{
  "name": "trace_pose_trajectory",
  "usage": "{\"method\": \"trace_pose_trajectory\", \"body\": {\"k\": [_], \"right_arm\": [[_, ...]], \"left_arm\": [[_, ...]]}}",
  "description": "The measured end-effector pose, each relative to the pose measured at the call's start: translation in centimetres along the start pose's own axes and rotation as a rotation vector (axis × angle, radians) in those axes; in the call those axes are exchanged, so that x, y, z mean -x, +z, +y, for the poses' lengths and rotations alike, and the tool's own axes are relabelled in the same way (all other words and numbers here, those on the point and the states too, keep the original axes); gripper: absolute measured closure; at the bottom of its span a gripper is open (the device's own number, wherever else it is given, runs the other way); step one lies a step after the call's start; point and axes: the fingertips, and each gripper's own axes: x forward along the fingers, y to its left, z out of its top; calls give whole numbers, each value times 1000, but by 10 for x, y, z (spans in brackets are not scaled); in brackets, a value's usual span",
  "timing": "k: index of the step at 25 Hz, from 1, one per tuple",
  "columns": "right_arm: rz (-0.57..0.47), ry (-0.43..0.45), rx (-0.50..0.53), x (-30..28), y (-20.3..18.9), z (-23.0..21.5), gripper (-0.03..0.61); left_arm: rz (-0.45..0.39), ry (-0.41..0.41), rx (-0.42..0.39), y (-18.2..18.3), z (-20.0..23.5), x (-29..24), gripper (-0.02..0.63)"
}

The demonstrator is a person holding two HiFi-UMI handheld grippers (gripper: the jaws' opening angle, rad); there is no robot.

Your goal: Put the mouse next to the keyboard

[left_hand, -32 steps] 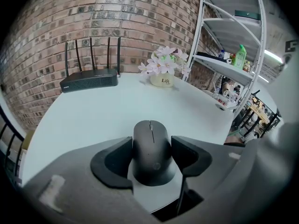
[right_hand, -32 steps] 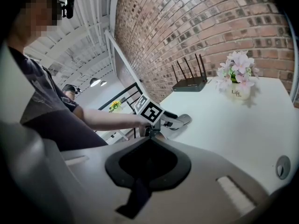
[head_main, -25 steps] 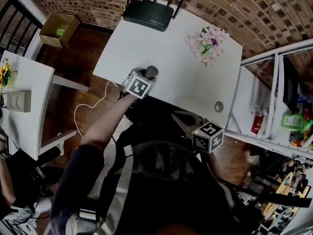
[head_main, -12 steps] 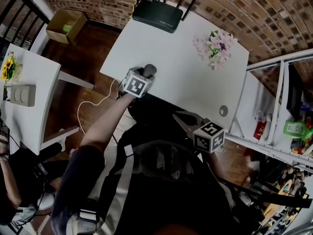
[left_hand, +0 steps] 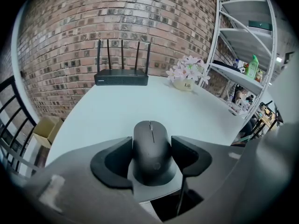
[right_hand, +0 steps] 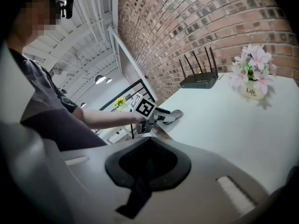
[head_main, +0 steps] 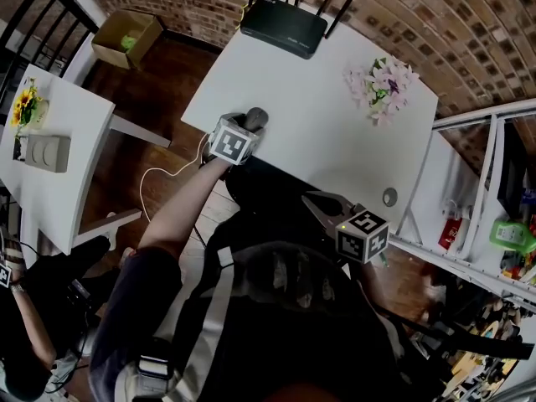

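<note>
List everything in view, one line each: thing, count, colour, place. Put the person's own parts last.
mouse: one, black, near-left edge of the table, between the left claw's jaws
table: one, white, centre of the head view
router: one, black with four antennas, table's far edge
flowers: one pot, pink and white, table's far right
side table: one, white, left of the main table
sunflower: one, yellow, on the side table
cardboard box: one, brown, on the floor at far left
shelf rack: one, white, right of the table
bottle: one, green, on the rack
left claw: one, grey, shut on the mouse
right claw: one, grey, shut and empty, off the table near the person's body
</note>
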Motion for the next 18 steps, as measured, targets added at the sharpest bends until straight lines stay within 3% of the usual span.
{"method": "trace_pose_trajectory", "body": {"k": [18], "right_arm": [[22, 50, -28, -7, 1, 0, 574]], "left_arm": [[16, 104, 106, -21, 71, 29, 344]]}}
